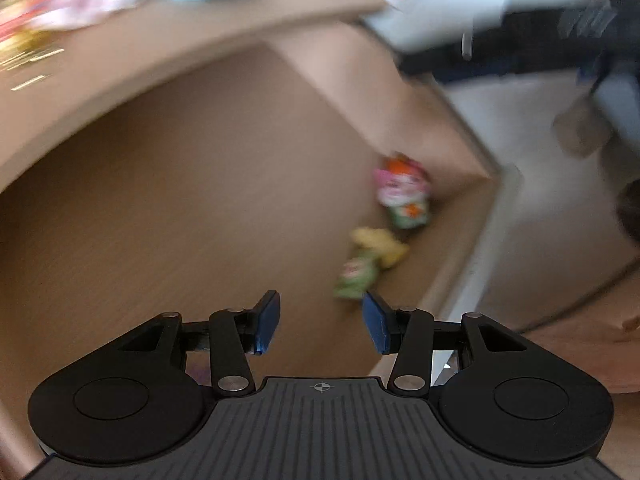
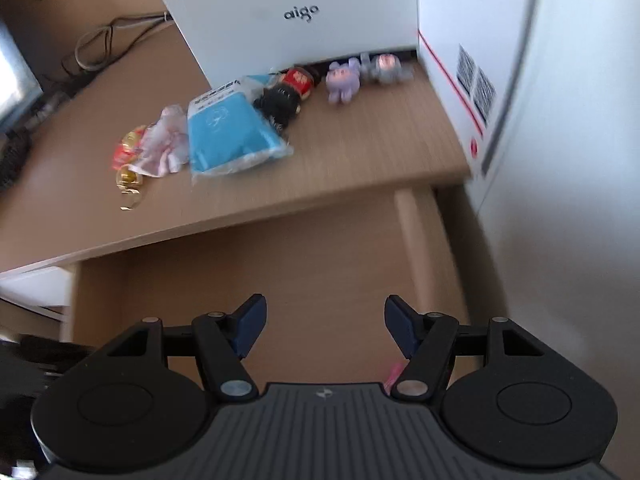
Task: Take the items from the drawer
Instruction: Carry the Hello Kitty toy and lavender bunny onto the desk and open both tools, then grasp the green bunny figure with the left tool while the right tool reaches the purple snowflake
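Drawer (image 1: pixel 180 208) open below the desk (image 2: pixel 340 152) edge. In the drawer: two small toys, one (image 1: pixel 402 196) in the far right corner, the other (image 1: pixel 368 264) just nearer, both by the right wall. On the desk: packet (image 2: pixel 228 136) mid-left, trinkets (image 2: pixel 148 152) to its left, doll (image 2: pixel 288 92) and two small figures (image 2: pixel 360 74) behind and to its right, against the box (image 2: pixel 288 12). A second box (image 2: pixel 472 60) stands right.

Each tool (image 1: pixel 322 322) (image 2: pixel 325 328) is black, with blue pads (image 1: pixel 267 322), silver screws and a ribbed grey base.
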Available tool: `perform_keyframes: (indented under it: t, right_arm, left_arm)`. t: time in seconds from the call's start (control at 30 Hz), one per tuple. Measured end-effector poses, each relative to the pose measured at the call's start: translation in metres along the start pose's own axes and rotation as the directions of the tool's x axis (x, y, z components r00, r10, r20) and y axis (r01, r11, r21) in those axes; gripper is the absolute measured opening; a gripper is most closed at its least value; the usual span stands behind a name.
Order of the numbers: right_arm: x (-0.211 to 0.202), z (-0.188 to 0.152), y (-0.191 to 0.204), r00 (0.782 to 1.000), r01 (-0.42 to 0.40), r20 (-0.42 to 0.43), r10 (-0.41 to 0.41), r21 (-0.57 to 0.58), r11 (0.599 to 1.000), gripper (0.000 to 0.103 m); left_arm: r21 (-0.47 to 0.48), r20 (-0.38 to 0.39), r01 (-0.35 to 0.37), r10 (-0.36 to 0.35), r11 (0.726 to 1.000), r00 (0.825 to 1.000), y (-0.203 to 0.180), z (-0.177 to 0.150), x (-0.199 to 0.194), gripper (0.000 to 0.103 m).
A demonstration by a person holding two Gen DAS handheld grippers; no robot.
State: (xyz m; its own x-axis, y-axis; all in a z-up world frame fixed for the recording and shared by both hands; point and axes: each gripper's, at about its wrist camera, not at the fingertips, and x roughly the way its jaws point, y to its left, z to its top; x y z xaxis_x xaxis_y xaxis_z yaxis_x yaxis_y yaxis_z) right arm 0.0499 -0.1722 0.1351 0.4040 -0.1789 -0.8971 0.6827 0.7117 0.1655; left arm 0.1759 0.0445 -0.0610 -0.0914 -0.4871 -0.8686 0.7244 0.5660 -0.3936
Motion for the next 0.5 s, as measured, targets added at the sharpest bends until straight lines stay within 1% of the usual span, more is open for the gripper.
perform_keyframes:
  t: [0.07, 0.1, 0.2, 0.27, 0.4, 0.5]
  right_arm:
    - [-0.017, 0.001, 0.002, 0.999, -0.034, 0.027, 0.034, 0.011, 0.999, 0.067]
    - [-0.026, 0.002, 0.005, 0.998, -0.032, 0.047, 0.032, -0.001, 0.999, 0.071]
    - [-0.052, 0.005, 0.013, 0.992, 0.007, 0.125, 0.000, -0.055, 0.998, 0.079]
    - [-0.063, 0.005, 0.013, 0.987, 0.030, 0.159, -0.020, -0.065, 0.997, 0.080]
    - [-0.065, 0.004, 0.003, 0.986, 0.062, 0.157, -0.054, -0.043, 0.997, 0.080]
    - [-0.056, 0.000, -0.004, 0.988, 0.087, 0.131, -0.083, -0.026, 0.996, 0.080]
  left_arm:
    - [0.000, -0.058, 0.036, -0.036, 0.999, 0.998, -0.004, 0.014, 0.025, 0.050]
    - [-0.014, -0.086, 0.040, -0.041, 0.999, 0.995, -0.004, 0.020, 0.036, 0.050]
    - [-0.056, -0.165, 0.015, -0.024, 0.998, 0.986, 0.002, 0.032, 0.063, 0.050]
    - [-0.103, -0.211, 0.011, -0.033, 0.995, 0.977, 0.006, 0.037, 0.075, 0.050]
    - [-0.221, -0.247, 0.041, -0.097, 0.974, 0.964, 0.010, 0.039, 0.090, 0.050]
    - [-0.241, -0.245, 0.041, -0.102, 0.970, 0.964, 0.006, 0.039, 0.095, 0.048]
